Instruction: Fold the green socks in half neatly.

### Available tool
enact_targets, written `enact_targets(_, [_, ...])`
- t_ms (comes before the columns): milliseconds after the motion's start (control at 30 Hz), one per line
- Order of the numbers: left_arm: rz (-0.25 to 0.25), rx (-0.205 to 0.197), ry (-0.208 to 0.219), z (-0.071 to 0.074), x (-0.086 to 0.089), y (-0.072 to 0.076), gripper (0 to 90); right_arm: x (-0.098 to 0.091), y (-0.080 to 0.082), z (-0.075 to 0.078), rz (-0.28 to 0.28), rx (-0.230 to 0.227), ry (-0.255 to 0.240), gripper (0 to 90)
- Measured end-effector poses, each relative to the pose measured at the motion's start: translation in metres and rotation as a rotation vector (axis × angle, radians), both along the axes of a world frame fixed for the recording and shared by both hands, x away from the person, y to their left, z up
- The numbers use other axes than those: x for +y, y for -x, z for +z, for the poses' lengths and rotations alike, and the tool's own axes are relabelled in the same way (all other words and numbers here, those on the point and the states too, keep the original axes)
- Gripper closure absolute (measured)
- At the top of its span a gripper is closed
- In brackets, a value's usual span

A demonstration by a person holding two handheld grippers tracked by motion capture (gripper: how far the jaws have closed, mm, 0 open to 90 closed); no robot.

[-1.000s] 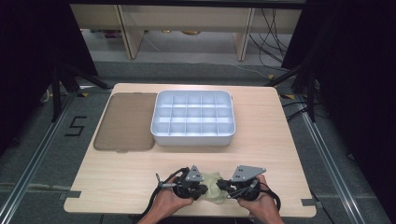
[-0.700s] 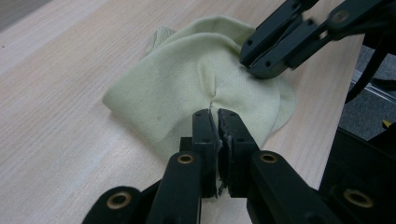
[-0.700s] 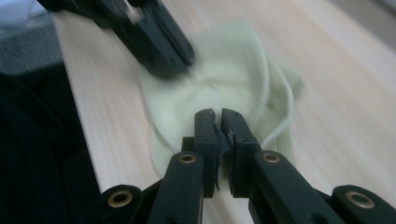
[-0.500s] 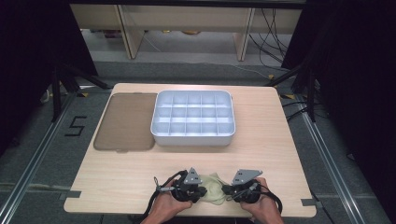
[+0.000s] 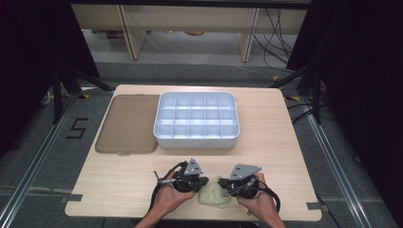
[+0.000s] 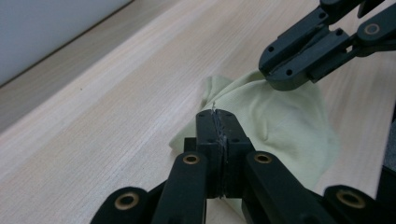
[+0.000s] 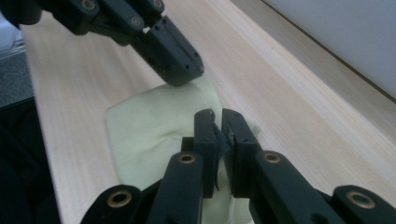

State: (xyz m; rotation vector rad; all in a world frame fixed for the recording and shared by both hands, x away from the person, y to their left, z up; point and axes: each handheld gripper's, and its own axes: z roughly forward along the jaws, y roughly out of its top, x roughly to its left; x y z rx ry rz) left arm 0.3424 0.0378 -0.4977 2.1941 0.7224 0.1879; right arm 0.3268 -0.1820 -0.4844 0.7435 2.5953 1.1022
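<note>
A pale yellow-green cloth (image 5: 214,194) lies crumpled near the table's front edge, between my two grippers. My left gripper (image 5: 204,183) is at the cloth's left edge. Its jaws have just closed a little further and are pressed tight together in the left gripper view (image 6: 218,114), with a pale thread at the tip and the cloth (image 6: 285,126) running under them. My right gripper (image 5: 227,188) is at the cloth's right edge, jaws nearly together (image 7: 217,114) over the cloth (image 7: 149,135). Each view also shows the other gripper's tip on a far corner: right gripper (image 6: 285,74), left gripper (image 7: 182,70).
A white tray (image 5: 195,140) with several empty compartments stands in the middle of the wooden table (image 5: 285,156). A flat brown lid (image 5: 128,123) lies to its left. Bare wood runs between the tray and the hands. Dark floor and rails surround the table.
Both hands have slid slightly toward the table's front edge, and the cloth has stayed between them. The tray and lid have not moved.
</note>
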Motion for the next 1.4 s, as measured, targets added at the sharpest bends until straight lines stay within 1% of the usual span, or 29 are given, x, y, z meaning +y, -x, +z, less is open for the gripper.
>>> enact_targets(33, [0.014,0.005,-0.005,-0.002,-0.001,0.0,88.8,0.001,-0.002,-0.002,-0.005,0.006,0.005,85.0])
enact_targets(100, [0.014,0.002,-0.015,-0.004,-0.001,-0.002,88.9,0.001,-0.004,-0.003,-0.006,0.004,0.012,85.1])
enact_targets(133, [0.013,0.005,-0.015,-0.007,-0.002,-0.004,88.9,0.002,-0.008,-0.007,-0.025,0.004,0.012,85.5])
enact_targets(167, [0.013,0.005,-0.015,-0.007,-0.002,-0.004,88.9,0.002,-0.008,-0.007,-0.025,0.004,0.012,85.5])
enact_targets(200, [0.019,0.007,-0.015,-0.011,-0.002,-0.004,88.9,0.001,-0.013,-0.01,-0.033,0.004,0.042,85.5])
enact_targets(300, [0.027,0.004,-0.011,-0.011,-0.001,-0.003,88.5,-0.001,-0.013,-0.013,-0.034,0.02,0.052,85.6])
enact_targets(367, [0.028,0.004,-0.012,-0.01,-0.001,-0.003,88.1,-0.002,-0.011,-0.013,-0.049,-0.002,0.044,85.6])
enact_targets(400, [0.011,0.004,-0.014,-0.011,0.0,-0.002,88.1,-0.004,-0.011,-0.013,-0.035,-0.005,0.046,85.6])
enact_targets(433, [0.017,0.006,-0.007,-0.011,0.0,-0.002,88.0,-0.005,-0.01,-0.013,-0.051,0.006,0.042,85.6])
enact_targets(500, [0.023,0.001,-0.013,-0.011,0.0,-0.003,87.8,-0.008,-0.009,-0.011,-0.053,0.019,0.054,85.6])
enact_targets(533, [0.023,0.0,-0.004,-0.01,0.0,-0.002,87.4,-0.013,-0.006,-0.012,-0.071,0.013,0.031,84.9])
enact_targets(633, [0.023,-0.006,0.001,-0.007,0.001,-0.001,86.2,-0.019,-0.003,-0.007,-0.072,0.019,0.017,84.6])
enact_targets(700, [0.011,-0.001,0.021,-0.002,0.001,0.005,86.1,-0.02,0.002,-0.001,-0.056,-0.007,-0.008,84.4])
enact_targets(800, [-0.009,0.008,0.023,0.0,0.0,0.012,85.7,-0.02,0.005,-0.001,-0.043,0.004,-0.002,84.1])
enact_targets(867, [-0.02,0.018,0.029,0.001,0.002,0.018,85.5,-0.019,0.006,-0.002,-0.048,0.011,-0.007,84.1])
enact_targets(900, [-0.02,0.018,0.029,0.001,0.002,0.018,85.4,-0.019,0.006,-0.002,-0.048,0.011,-0.007,84.1])
enact_targets(933, [-0.033,0.028,0.033,0.001,0.003,0.021,85.0,-0.018,0.005,-0.001,-0.044,-0.003,-0.012,84.1])
enact_targets(967, [-0.039,0.031,0.019,0.001,0.003,0.027,84.5,-0.018,0.005,-0.001,-0.036,-0.008,-0.014,84.1])
enact_targets(1033, [-0.055,0.02,-0.022,-0.003,0.003,0.027,82.3,-0.018,0.006,-0.001,-0.05,0.004,-0.013,84.1])
enact_targets(1067, [-0.055,0.02,-0.022,-0.003,0.003,0.027,81.4,-0.018,0.006,-0.001,-0.05,0.004,-0.013,84.1])
enact_targets(1100, [-0.038,0.029,-0.005,-0.006,0.002,0.027,81.4,-0.017,0.006,-0.001,-0.049,0.007,-0.012,84.1])
enact_targets(1167, [-0.037,0.028,0.004,-0.004,0.003,0.026,76.5,-0.017,0.006,-0.001,-0.05,0.017,-0.005,84.1])
enact_targets(1200, [-0.032,0.014,0.023,-0.001,0.004,0.028,71.1,-0.017,0.006,-0.001,-0.044,0.007,-0.01,84.0])
enact_targets(1233, [-0.032,0.014,0.023,-0.001,0.004,0.028,65.1,-0.017,0.006,-0.001,-0.042,0.002,-0.013,84.0])
enact_targets(1267, [0.006,0.031,0.053,0.0,0.007,0.03,60.2,-0.017,0.006,-0.001,-0.038,-0.001,-0.015,83.9])
enact_targets(1300, [0.006,0.031,0.053,0.0,0.007,0.03,55.9,-0.017,0.006,-0.001,-0.038,-0.001,-0.015,83.9])
enact_targets(1333, [0.036,0.06,0.052,-0.002,0.014,0.032,52.1,-0.017,0.006,0.0,-0.042,0.012,-0.022,83.7])
enact_targets(1367, [0.036,0.06,0.052,-0.002,0.014,0.032,49.4,-0.017,0.006,0.0,-0.042,0.012,-0.022,83.7])
enact_targets(1400, [0.049,0.07,0.055,-0.003,0.017,0.033,47.1,-0.018,0.006,0.0,-0.033,-0.007,-0.023,83.6])
